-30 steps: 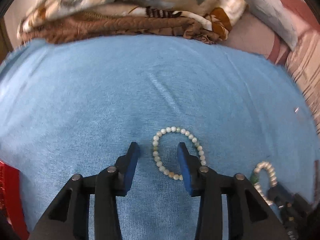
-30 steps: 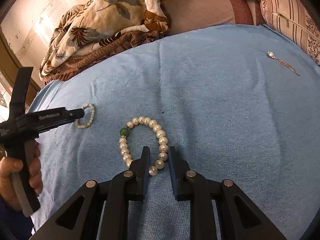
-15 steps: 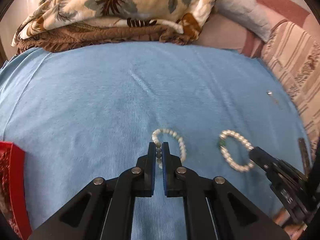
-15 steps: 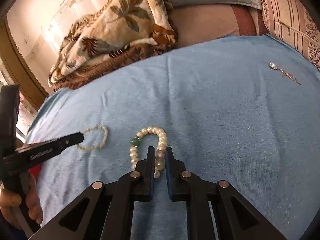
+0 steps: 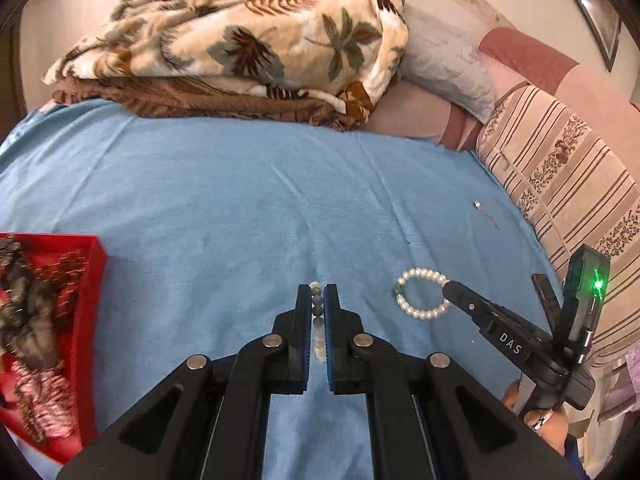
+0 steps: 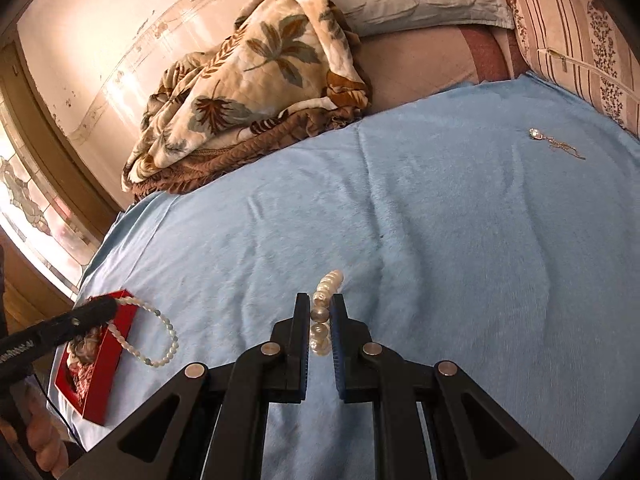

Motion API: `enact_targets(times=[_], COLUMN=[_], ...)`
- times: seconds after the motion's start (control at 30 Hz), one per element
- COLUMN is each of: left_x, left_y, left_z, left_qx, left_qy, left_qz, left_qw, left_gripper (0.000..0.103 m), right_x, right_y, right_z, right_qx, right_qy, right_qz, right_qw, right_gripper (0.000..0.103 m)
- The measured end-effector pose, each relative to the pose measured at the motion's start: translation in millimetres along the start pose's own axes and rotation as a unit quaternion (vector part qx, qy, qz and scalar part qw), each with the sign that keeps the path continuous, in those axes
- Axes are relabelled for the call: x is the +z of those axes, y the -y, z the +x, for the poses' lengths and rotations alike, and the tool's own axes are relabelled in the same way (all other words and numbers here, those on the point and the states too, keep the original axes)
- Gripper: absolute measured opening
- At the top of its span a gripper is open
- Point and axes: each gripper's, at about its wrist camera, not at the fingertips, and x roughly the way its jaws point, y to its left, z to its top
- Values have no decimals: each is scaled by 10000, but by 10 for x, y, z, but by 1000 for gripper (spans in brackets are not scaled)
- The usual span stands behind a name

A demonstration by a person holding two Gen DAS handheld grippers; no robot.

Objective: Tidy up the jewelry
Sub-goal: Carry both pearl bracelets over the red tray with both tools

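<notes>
You have both bracelets in hand, so the picking-up part looks done for these two pieces. Your left gripper (image 5: 318,300) is clamped on the slim bracelet of small pale green-white beads (image 6: 160,334), which hangs from its tips just above the open red jewelry box (image 6: 106,364) in the right wrist view. Your right gripper (image 6: 320,312) is pinched on the chunky white pearl bracelet with one green bead (image 5: 422,294), lifted off the blue fleece blanket (image 5: 240,208); how high it sits I cannot tell.

What seems left: neither bracelet is in the box yet. The box, at the left edge of the blanket, already holds a tangle of other pieces that I cannot make out. The slim bracelet is nearest to going in, while the pearl one is well apart from the box and needs carrying across.

One more item lies untouched: a thin chain with a small clear stone pendant (image 6: 554,144), far over by the striped pillow (image 5: 560,184). I judge you roughly midway, with two drops and one more pickup to go
</notes>
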Motion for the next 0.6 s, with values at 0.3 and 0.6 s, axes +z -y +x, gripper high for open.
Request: enact_targets(times=[0.3,0.6], left_x=[-192,-344], left_y=[-311,-886], left_z=[-488,-911], left_qx=[346,610], left_qy=[314,554], left_qz=[-1,-351], left_qw=[9989,9960], left_gripper=[5,6], right_x=[-176,-317], right_y=[-390,-950], right_z=[-223,-355], right_qx=[38,175], right_qy=[-77,-191], right_qz=[-329,-862], right_qw=[9994,9959], right_gripper=[11,11])
